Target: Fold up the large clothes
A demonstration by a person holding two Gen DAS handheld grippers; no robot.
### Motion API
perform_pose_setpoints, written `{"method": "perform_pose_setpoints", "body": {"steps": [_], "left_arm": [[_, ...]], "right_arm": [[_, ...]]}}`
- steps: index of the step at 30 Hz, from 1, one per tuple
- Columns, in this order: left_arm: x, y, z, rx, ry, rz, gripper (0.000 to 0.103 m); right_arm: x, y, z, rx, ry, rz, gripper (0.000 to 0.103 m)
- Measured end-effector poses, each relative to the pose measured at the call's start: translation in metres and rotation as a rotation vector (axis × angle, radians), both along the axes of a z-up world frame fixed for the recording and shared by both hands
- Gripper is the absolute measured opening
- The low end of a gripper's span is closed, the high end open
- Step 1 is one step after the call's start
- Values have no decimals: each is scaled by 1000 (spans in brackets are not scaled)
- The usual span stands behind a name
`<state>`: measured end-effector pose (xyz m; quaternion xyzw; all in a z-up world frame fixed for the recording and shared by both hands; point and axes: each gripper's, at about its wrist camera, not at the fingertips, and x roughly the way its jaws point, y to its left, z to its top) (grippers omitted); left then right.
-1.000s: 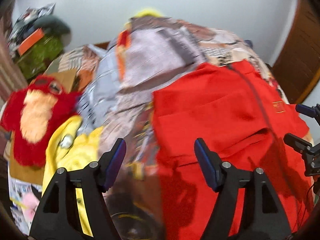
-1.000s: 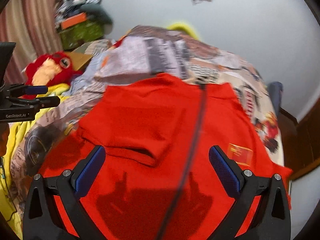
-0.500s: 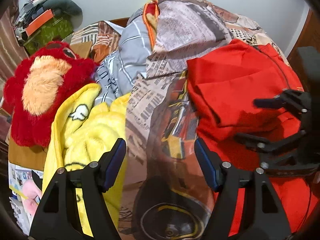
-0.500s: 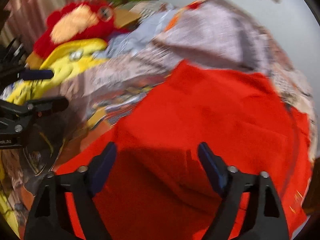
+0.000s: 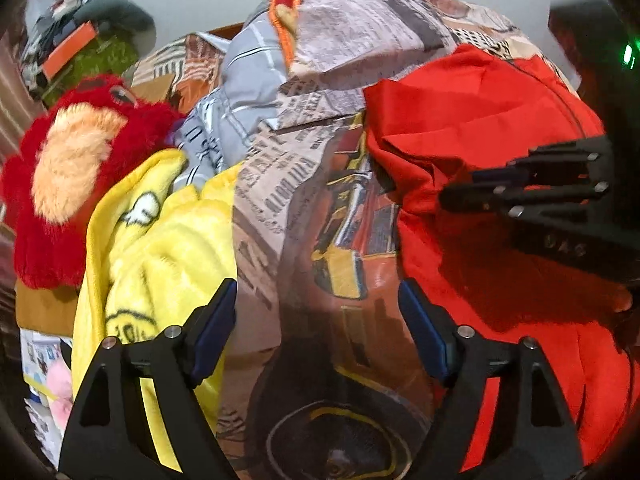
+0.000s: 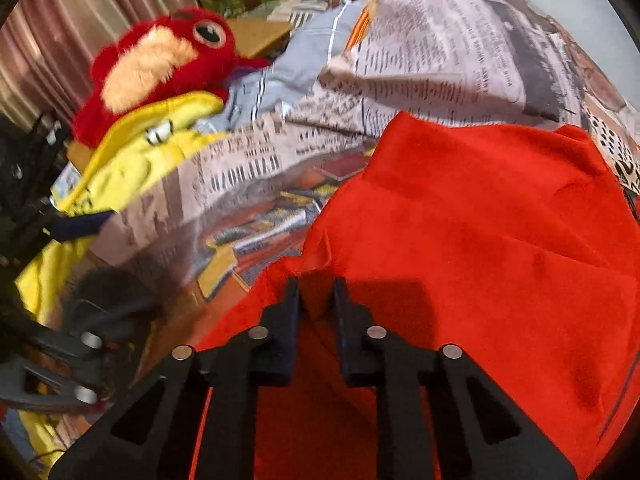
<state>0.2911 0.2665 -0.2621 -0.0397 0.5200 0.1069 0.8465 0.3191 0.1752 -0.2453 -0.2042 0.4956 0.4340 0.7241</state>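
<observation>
A large red garment [image 5: 480, 120] lies spread on a bed covered by a newspaper-and-car print sheet [image 5: 280, 200]. My right gripper [image 6: 316, 282] is at the left edge of the red garment [image 6: 480, 220]. Its jaws are closing and pinch a raised fold of red cloth between the pads. In the left wrist view the right gripper [image 5: 452, 196] reaches in from the right, low over the garment. My left gripper [image 5: 316, 286] hovers over the bare sheet just left of the garment's edge. Its jaws are opening, and nothing is between them.
A yellow fleece blanket [image 5: 160, 248] lies bunched to the left of the sheet, with a red plush toy [image 5: 72, 168] behind it. A grey striped cloth [image 5: 248, 80] and piled clutter [image 5: 100, 56] sit further back. A curtain [image 6: 52, 40] hangs at the far left.
My right gripper swung down to the garment's left edge and went from wide open to pinching the red cloth. My left gripper sank toward the sheet and its jaws widened a little.
</observation>
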Motion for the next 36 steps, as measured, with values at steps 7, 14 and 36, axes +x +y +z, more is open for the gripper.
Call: {"method": "perform_pose_setpoints", "body": {"steps": [7,14,36], "left_arm": [[22,-20,-6,-18,-2,-40,91],[53,-30,-27,65,18,-47,91],[6,2,25,7,-92,-21,91]], "right_arm": [[7,-15,8,52,35,-27,12],[14,-23,8,68,78,-49,13],[16,-9,-6,22,114,-31,25]]}}
